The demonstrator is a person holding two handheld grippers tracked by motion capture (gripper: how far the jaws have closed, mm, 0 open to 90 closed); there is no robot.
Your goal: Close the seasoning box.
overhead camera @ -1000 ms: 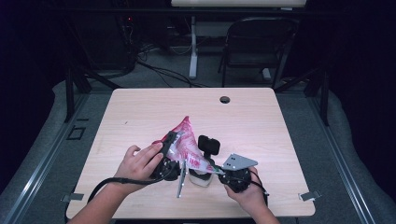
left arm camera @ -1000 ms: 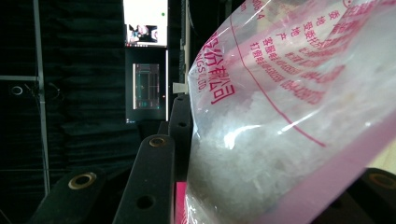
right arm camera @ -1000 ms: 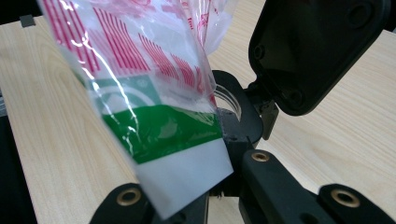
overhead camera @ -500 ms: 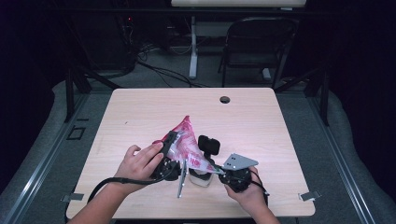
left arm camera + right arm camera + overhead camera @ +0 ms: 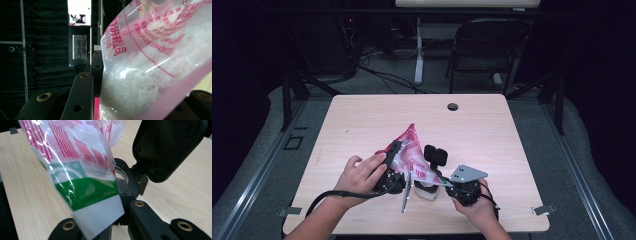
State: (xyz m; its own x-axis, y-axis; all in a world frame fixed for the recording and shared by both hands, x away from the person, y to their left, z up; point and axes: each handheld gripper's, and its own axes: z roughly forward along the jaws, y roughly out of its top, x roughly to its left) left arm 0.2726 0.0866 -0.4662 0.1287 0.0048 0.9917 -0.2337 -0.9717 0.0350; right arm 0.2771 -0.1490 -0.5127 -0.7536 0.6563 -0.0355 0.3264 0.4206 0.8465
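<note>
Plastic bag point(image 5: 412, 155) of white granules held tilted above the table point(image 5: 512, 135), left gripper point(image 5: 394, 167) clamped on its body, right gripper point(image 5: 443, 181) pinching a corner; container point(image 5: 428, 190) beneath mostly hidden.

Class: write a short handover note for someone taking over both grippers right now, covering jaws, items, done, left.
Left gripper: jaws closed on the bulging body of the bag, which holds white granules; it is tilted, lifted off the table.
Right gripper: shut on the bag's flat sealed corner.
A small clear container with a hinged black lid open sits just under the bag.
Done: bag gripped at both ends above the container.
Left: probably opening or pouring; I cannot tell whether the bag is open.
</note>
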